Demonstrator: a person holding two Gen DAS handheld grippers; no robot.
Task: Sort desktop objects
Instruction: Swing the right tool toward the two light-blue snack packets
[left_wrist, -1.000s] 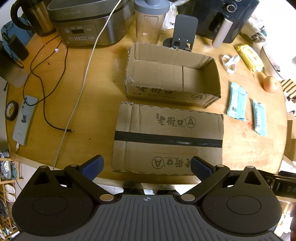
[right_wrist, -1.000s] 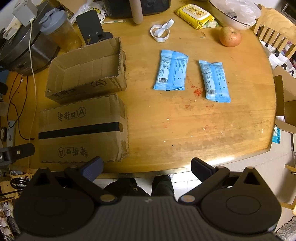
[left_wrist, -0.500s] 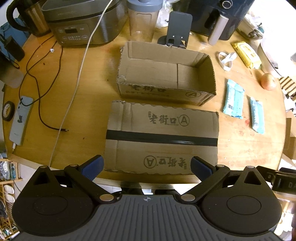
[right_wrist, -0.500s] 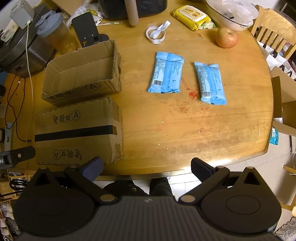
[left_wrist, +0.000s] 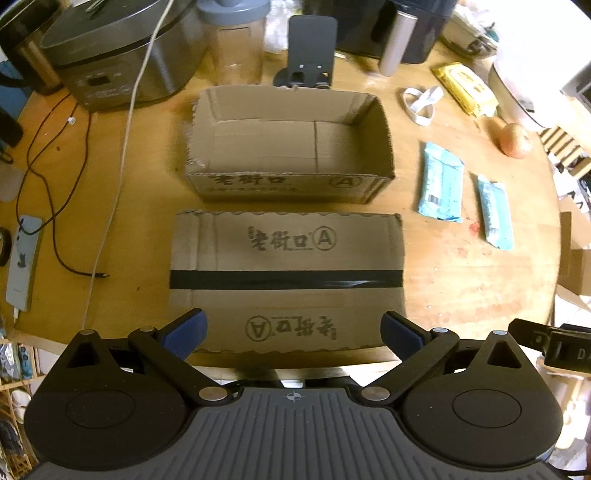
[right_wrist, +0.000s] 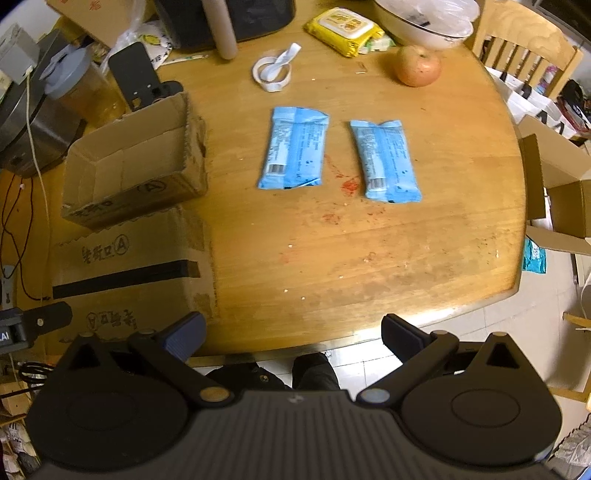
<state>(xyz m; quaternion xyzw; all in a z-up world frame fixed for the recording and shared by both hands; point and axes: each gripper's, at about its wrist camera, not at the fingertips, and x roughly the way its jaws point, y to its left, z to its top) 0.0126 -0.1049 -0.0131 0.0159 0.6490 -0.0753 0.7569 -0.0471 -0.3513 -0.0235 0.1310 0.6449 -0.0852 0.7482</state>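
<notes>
Blue-padded and spread wide, the left gripper (left_wrist: 293, 328) holds nothing and hangs over the near edge of the round wooden table (left_wrist: 461, 288); its fingertips frame the near side of a flat, closed cardboard box (left_wrist: 286, 258) sealed with a strip of black tape (left_wrist: 286, 279); just beyond that lies an open cardboard box (left_wrist: 291, 147), its floor bare, its near wall almost touching the closed one. To the right of the boxes two blue packets lie side by side on the wood; the wider packet (left_wrist: 441, 182) is nearer the open box, the narrower packet (left_wrist: 495, 212) just right of it; farther right sits an apple (left_wrist: 515, 140), and at the far side a roll of white tape (left_wrist: 421, 105) and a yellow wipes pack (left_wrist: 465, 88). Left of the boxes a white cable (left_wrist: 122, 147) and a black cord (left_wrist: 48, 184) trail across the table toward a phone (left_wrist: 22, 262) at the left edge; a grey cooker (left_wrist: 114, 55) stands at the far left.

The right gripper (right_wrist: 293, 334) is likewise spread and empty, hovering off the near rim of the table (right_wrist: 369, 258); from here the wider packet (right_wrist: 293, 147) and narrower packet (right_wrist: 388, 160) lie well ahead, apart from each other, with red specks on the wood between them; the open box (right_wrist: 129, 166) and closed box (right_wrist: 129, 258) lie to the left; the apple (right_wrist: 419, 66) and a white bowl (right_wrist: 424, 22) sit at the far right.
</notes>
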